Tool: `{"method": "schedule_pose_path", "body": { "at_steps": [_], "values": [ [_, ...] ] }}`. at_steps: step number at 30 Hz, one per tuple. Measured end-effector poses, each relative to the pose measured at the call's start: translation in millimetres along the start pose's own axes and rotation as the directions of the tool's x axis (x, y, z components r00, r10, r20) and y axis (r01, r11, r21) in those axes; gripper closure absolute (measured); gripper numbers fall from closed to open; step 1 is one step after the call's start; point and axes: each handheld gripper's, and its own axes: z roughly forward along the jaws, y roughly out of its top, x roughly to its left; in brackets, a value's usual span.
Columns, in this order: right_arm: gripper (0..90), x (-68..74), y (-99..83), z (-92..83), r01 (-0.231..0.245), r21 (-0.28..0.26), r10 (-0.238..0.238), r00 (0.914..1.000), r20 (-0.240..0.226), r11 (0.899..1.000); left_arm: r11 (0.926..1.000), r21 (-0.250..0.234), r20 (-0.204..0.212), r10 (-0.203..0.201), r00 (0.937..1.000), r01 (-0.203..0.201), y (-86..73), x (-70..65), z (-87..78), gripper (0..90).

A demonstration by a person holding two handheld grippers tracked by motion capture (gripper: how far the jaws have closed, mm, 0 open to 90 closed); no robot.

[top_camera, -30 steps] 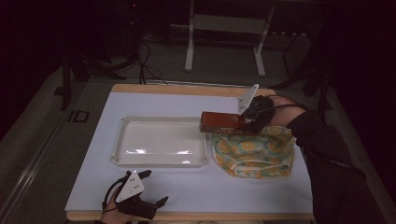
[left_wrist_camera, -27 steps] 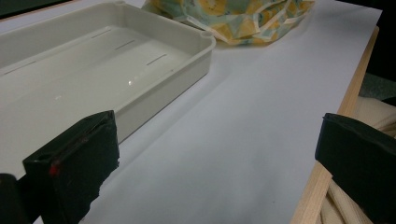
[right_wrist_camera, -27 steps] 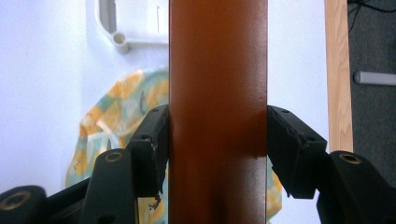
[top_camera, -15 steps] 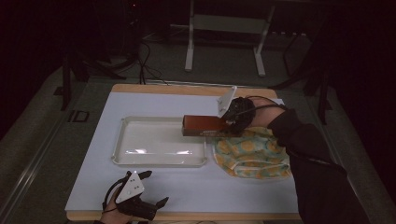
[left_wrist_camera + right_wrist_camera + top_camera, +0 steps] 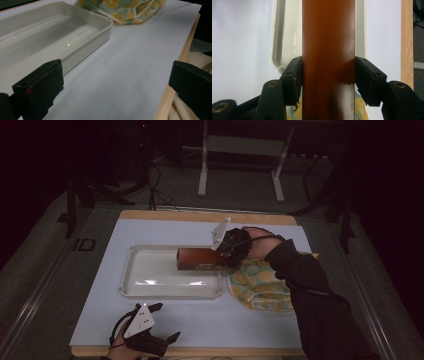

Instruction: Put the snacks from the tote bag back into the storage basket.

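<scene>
- Brown box (image 5: pixel 200 259) clamped between the right gripper (image 5: pixel 328 72) fingers (image 5: pixel 293 75), over the near end of the white tray (image 5: pixel 150 290); not yet set down.
- Patterned cloth bag (image 5: pixel 260 282) lies just behind those fingers, on the worktop (image 5: pixel 250 325).
- Left gripper (image 5: pixel 117 82) fingers wide apart, holding nothing, tray just beside them.

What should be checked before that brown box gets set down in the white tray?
1. Grip: right gripper pads press both sides of the brown box: ok.
2. Box over the white tray: its far end reaches over the tray's right edge, the held end does not: not ok.
3. Tray floor free of other things: ok.
4. Patterned cloth clear of the tray: lies beside it, at its right rim: ok.
5. Left gripper out of the way: open at the near table edge: ok.
6. Box height above the tray: cannot tell.
</scene>
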Motion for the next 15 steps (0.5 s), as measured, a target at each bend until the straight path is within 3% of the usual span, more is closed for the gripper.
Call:
{"method": "schedule_pose_path", "body": {
  "at_steps": [15],
  "values": [
    [43.3,3.8,25.5,37.8,0.013,-0.066,-0.015,0.9996,-0.023,0.998,1.0,-0.008,0.015,0.003,0.9999,-0.002,-0.1,-0.5,-1.2,0.0]
  ]
}}
